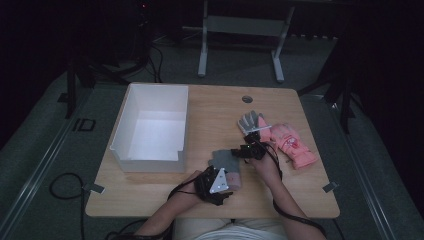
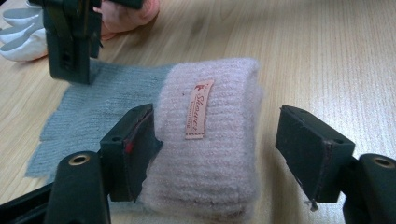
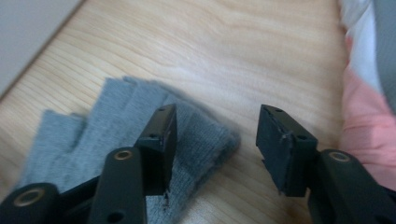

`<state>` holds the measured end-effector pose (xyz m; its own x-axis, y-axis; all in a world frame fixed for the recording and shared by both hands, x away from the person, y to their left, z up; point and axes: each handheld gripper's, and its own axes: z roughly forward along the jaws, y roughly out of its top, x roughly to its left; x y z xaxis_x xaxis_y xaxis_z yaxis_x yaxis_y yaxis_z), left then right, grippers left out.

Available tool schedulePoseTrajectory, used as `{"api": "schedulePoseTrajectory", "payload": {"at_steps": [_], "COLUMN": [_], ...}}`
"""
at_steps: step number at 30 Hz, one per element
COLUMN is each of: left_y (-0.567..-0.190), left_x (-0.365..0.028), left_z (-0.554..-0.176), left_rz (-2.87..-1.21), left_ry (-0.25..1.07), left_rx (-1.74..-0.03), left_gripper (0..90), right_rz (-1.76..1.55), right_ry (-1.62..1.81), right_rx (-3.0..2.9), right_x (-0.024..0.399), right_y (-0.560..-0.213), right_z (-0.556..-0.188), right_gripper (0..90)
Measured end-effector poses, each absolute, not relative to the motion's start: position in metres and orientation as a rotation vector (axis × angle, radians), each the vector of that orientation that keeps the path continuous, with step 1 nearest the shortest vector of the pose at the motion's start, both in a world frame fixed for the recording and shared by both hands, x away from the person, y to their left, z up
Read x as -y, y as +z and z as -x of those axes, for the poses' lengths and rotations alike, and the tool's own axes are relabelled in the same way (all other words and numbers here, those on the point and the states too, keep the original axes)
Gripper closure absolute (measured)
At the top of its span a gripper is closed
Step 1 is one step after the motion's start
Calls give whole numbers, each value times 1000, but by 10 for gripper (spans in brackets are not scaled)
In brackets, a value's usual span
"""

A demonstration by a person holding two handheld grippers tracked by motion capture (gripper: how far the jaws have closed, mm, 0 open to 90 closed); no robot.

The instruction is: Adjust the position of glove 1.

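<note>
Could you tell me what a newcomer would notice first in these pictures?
Probably the grey knit glove with a pink cuff near the table's front edge, its cuff between the left gripper's jaws and its fingers under the right gripper. Next, the white box at the left and the pink glove at the right.

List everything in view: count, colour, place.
knit glove: one, grey with pink cuff and small label, table near edge, between both grippers
padded gloves: a pair, pink with grey-and-white fingers, right of centre
box: one, white, open-topped, left half of table
table: one, light wood, with round hole at far edge
metal frame: one, grey, on floor beyond table
left gripper: black, jaws astride the pink cuff, right pad clear of it
right gripper: black, jaws open over the grey fingers
</note>
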<state>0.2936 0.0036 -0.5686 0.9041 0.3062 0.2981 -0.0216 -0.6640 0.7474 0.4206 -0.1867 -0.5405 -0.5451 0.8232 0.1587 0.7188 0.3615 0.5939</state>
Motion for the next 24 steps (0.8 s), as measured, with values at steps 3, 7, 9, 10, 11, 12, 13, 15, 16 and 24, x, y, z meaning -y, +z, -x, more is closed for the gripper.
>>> {"api": "schedulePoseTrajectory", "payload": {"at_steps": [3, 7, 9, 10, 11, 12, 13, 15, 16, 24], "left_y": [-570, -572, -572, -572, -572, -572, -572, -572, -573, -571], "left_x": [-4, -7, -9, -11, -13, -15, -17, -20, -21, -22], "left_z": [-295, -301, -304, -307, -309, -312, -313, -317, -319, -323], "left_rz": [-2265, -2270, -2263, -2255, -2246, -2232, -2224, -2209, -2199, -2200], "left_ry": [531, 509, 486, 470, 448, 425, 407, 370, 353, 304], "left_rx": [-213, -210, -203, -206, -211, -218, -224, -233, -237, -277], "left_gripper": [346, 423, 457, 489, 515, 536, 558, 594, 608, 660], "right_rz": [-1446, -1466, -1462, -1467, -1477, -1489, -1494, -1520, -1538, -1507], "right_ry": [934, 939, 946, 956, 978, 1007, 1023, 1057, 1076, 1150], "right_rx": [-2457, -2464, -2484, -2489, -2505, -2522, -2529, -2549, -2557, -2635], "right_x": [188, 189, 188, 187, 187, 187, 187, 188, 188, 172], "right_y": [-546, -547, -546, -547, -547, -548, -548, -549, -549, -554], "right_z": [-421, -422, -421, -421, -420, -421, -421, -422, -422, -422], "right_gripper": [447, 455, 498, 517, 535, 535, 546, 556, 566, 665]}}
